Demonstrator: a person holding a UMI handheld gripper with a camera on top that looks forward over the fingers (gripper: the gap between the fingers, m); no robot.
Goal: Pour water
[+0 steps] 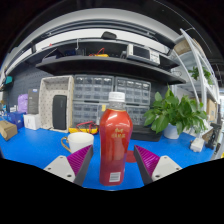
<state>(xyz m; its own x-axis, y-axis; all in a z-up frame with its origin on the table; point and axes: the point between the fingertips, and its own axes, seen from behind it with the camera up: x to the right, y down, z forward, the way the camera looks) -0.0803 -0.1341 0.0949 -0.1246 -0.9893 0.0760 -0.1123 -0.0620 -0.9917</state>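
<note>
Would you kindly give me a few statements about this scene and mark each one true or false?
1. A red bottle with a white cap stands between the fingers of the hand-held gripper. True.
2. The bottle lies on its side. False: it stands upright.
3. The table is blue. True.
4. A white cup sits just right of the bottle. False: it sits to its left.
5. A green plant stands beyond the bottle, to the right. True.
</note>
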